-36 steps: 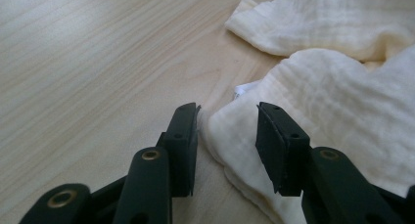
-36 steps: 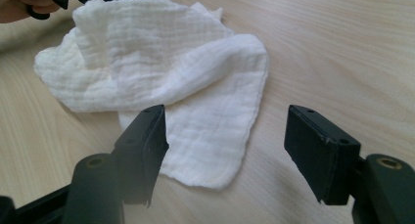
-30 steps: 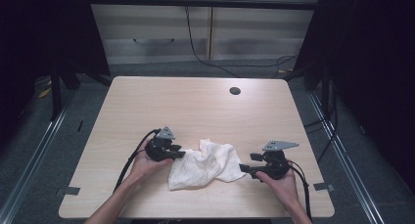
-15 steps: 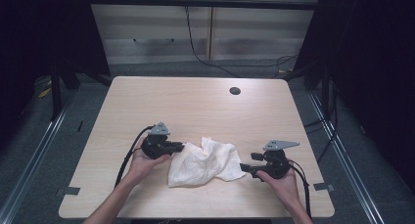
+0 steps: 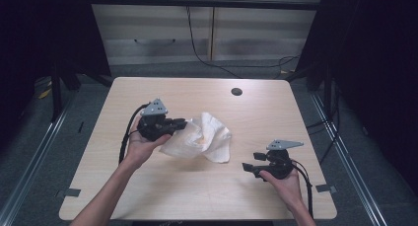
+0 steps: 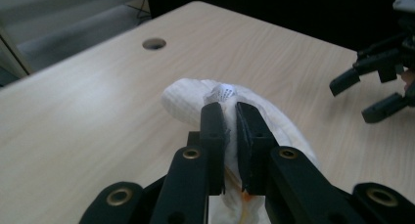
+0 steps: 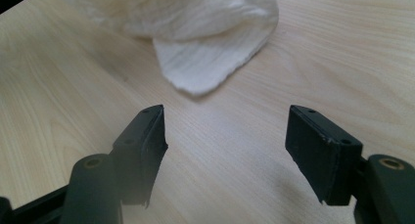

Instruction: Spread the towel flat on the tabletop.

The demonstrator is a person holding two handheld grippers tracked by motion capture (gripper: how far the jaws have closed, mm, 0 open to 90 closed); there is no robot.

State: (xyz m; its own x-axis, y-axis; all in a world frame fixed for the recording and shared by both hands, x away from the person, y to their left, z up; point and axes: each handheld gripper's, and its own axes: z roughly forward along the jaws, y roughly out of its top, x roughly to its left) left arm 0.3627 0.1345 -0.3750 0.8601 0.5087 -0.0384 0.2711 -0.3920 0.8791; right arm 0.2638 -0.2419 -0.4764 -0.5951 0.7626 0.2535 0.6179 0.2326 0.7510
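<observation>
A crumpled white cloth [image 5: 209,137] with a faint orange stain lies mid-table, its left end lifted off the wood. My left gripper [image 5: 183,123] is shut on that raised fold; in the left gripper view the jaws [image 6: 231,109] have just closed, and the cloth [image 6: 186,99] bulges out past them. My right gripper [image 5: 251,162] rests low near the front right, open and empty, a short way right of the cloth. In the right gripper view its jaws [image 7: 225,131] stand wide over bare wood, with the cloth's hanging corner [image 7: 205,62] ahead of them.
The light wooden table [image 5: 197,191] has a round cable hole [image 5: 236,92] near its far edge. Dark curtains and metal floor rails flank the table. My right gripper [image 6: 372,87] appears at the far right of the left gripper view.
My left hand has risen with the cloth's left end pinched, pulling the cloth up and away from the right gripper. The right hand has stayed put.
</observation>
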